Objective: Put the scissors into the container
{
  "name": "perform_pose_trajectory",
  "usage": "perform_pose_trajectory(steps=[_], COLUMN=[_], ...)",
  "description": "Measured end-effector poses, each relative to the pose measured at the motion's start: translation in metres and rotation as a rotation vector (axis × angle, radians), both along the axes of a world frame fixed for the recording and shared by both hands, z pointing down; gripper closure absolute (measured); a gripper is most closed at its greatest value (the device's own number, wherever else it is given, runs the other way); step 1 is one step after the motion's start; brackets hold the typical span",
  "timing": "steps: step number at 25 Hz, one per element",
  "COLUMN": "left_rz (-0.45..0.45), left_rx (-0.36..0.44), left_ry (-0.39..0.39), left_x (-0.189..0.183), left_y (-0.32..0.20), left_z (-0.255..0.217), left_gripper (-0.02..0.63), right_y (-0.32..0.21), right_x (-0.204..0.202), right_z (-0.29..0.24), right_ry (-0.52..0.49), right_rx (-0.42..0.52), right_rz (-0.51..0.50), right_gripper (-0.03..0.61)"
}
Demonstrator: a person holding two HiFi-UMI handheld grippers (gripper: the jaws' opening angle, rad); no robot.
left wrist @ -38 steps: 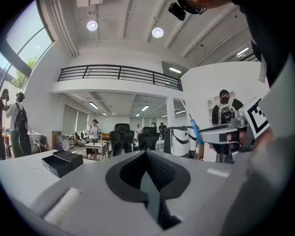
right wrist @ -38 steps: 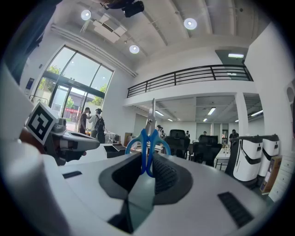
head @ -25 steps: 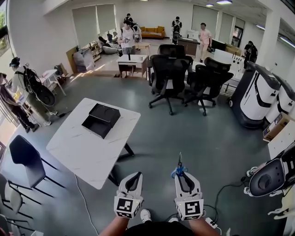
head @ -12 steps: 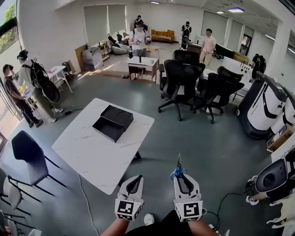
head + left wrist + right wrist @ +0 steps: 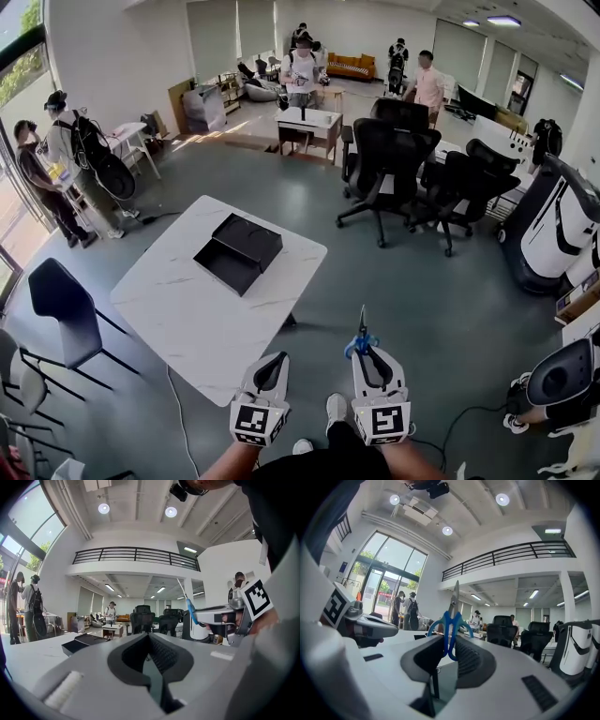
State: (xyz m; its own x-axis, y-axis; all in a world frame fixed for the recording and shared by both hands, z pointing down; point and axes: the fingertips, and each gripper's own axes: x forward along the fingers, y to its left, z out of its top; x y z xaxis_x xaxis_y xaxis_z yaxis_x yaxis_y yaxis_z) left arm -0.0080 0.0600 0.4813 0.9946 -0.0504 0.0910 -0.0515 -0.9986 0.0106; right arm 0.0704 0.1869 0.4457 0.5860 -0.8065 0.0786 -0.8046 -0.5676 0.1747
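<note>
Open office hall, grey floor, mezzanine railing above. A white table stands left of centre. On its far half sits the black container; it looks like a shallow box with its lid lying open beside it, though at this range I can't be sure. Black office chairs are grouped beyond, and several people stand along the left wall and at the back.

Both grippers are held low, close to the body, over the floor just off the table's near corner.

Right gripper: jaws clamped on the blue handles of the scissors, blades together and pointing up and away. Its own view shows the same, with the handle loops pinched between the pads and the blade rising above them.

Left gripper: jaws drawn together, nothing between them in its own view.

The scissors are well apart from the container, which holds nothing visible.
</note>
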Motion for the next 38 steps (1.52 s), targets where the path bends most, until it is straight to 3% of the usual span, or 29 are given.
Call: perform_pose_trajectory(steps=[11,20,31,38], left_rz=[-0.134,-0.248,-0.415,-0.485], left_rx=[0.018,0.022,0.003,-0.007], left_ry=[-0.044,-0.071,-0.086,-0.090], left_x=[0.061,0.087,0.084,0.072], left_y=[-0.049,-0.063,-0.089,-0.132], left_z=[0.004,0.006,0.008,0.016], left_gripper=[0.604,0.604,0.604,0.604], right_y=[-0.052,-0.081,-0.122,-0.179], right_x=[0.081,0.119,0.129,0.116], right_z=[0.013,0.022,0.021,0.027], right_ry=[-0.043,-0.070,-0.112,-0.111], right_rx=[-0.027,-0.032,-0.010,-0.024], right_rz=[-0.115,-0.251,-0.415,-0.505], right_gripper=[0.498,0.498,0.497,0.497])
